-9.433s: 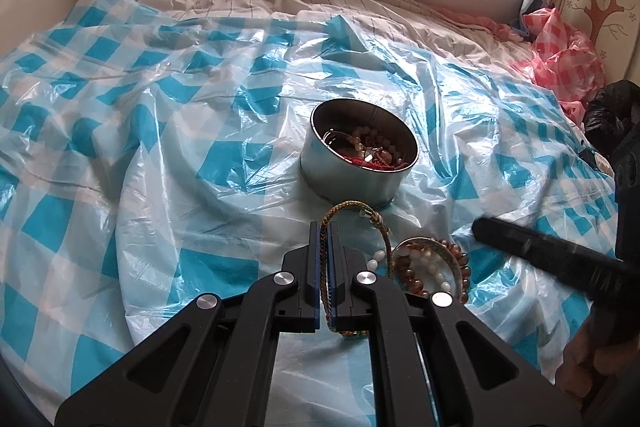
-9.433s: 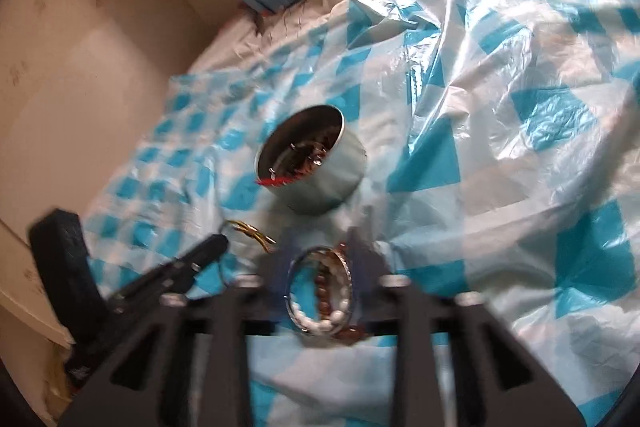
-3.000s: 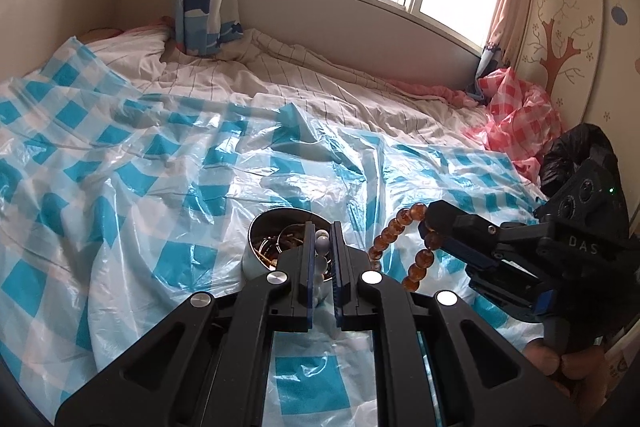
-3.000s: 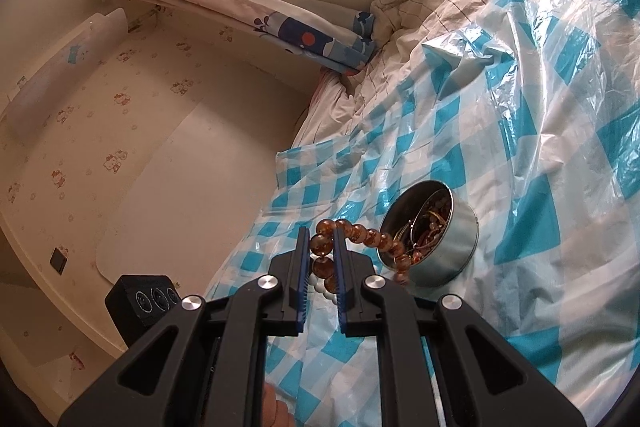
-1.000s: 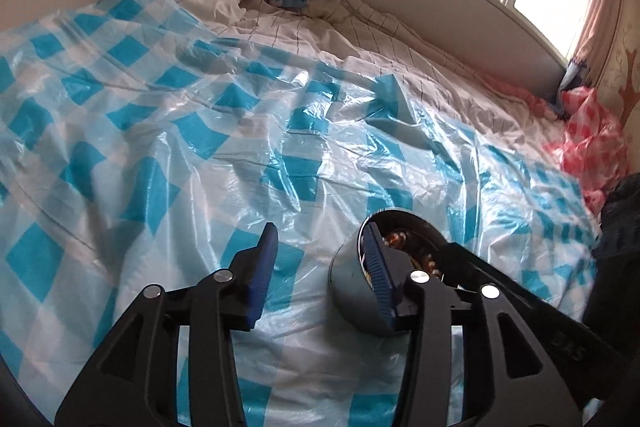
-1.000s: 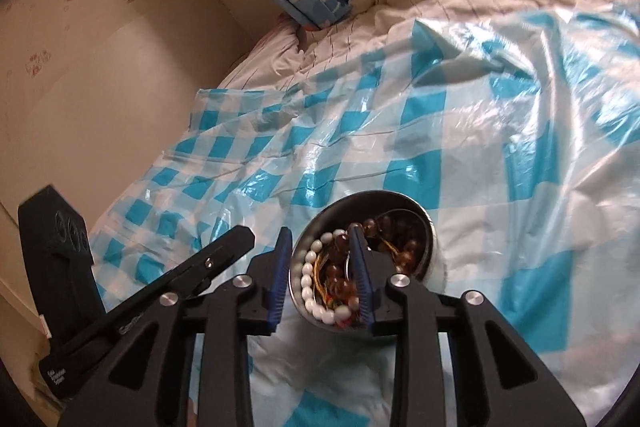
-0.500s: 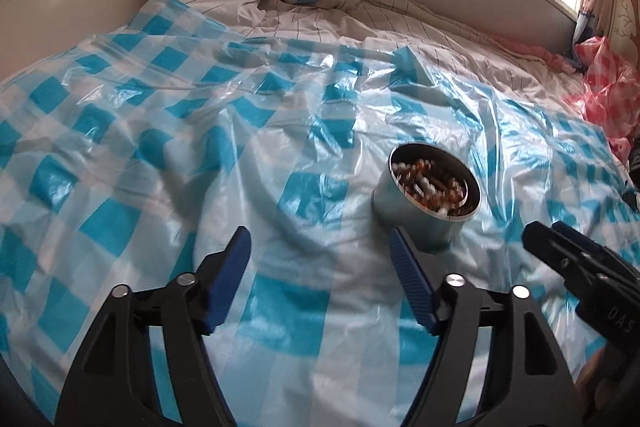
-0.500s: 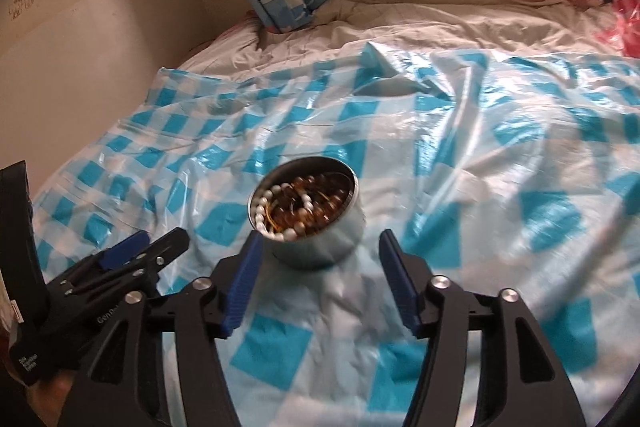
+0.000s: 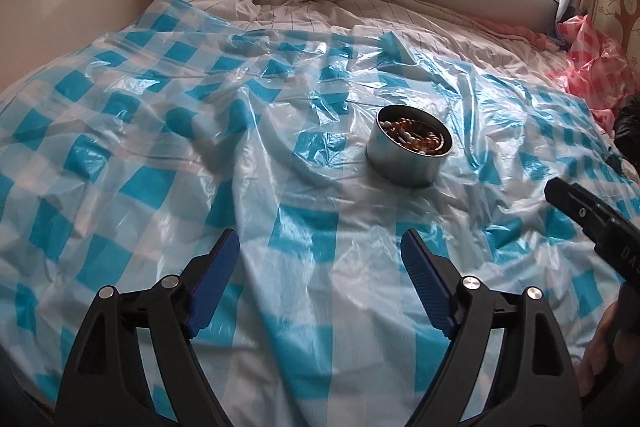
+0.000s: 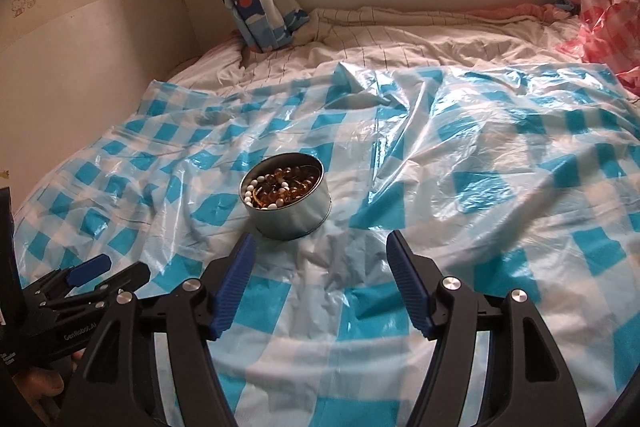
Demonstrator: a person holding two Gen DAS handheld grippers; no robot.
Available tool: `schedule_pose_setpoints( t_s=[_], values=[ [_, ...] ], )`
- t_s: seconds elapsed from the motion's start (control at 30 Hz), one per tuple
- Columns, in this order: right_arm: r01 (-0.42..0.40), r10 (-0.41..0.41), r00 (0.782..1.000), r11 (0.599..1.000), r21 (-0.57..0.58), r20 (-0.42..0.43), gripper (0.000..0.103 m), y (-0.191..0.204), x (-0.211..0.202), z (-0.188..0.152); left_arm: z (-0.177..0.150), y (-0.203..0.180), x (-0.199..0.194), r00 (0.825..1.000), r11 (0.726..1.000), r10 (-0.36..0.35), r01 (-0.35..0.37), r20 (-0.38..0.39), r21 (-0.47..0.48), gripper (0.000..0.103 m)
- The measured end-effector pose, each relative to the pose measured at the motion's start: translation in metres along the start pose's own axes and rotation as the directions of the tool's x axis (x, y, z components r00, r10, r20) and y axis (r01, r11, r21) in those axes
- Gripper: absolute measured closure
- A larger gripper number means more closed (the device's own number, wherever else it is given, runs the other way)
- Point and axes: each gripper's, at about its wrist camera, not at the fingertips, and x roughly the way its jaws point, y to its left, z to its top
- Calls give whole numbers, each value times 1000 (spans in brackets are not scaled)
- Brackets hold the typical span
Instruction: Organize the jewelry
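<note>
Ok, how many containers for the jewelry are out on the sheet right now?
1. A single round metal tin sits on the blue checked plastic sheet, just ahead of the right gripper, holding the beads. No second tin shows in either wrist view, though folds could hide something small.

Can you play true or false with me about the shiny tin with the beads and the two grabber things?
1. The round metal tin holds white and amber beads. True.
2. The left gripper is holding a bracelet. False: its jaws are open with nothing between them.
3. The right gripper is shut. False: it is open and empty.
4. The tin stands upright on the blue-checked plastic sheet. True.
</note>
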Motion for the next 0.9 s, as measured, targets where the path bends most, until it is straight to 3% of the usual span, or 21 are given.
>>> schedule_pose_setpoints(
  t_s=[0.33, 0.67, 0.9],
  values=[
    [30, -31, 999, 999, -40, -29, 32, 6, -43, -27, -18, -7, -35, 1000, 999, -12, 11, 23, 42, 17],
    [59, -60, 997, 998, -37, -46, 28, 3, -54, -39, -30, -18, -41, 999, 998, 17, -19, 29, 67, 8],
    [55, -56, 998, 998, -38, -30, 22, 3, -64, -44, -30, -14, -41, 999, 998, 32, -33, 31, 51, 8]
  ],
)
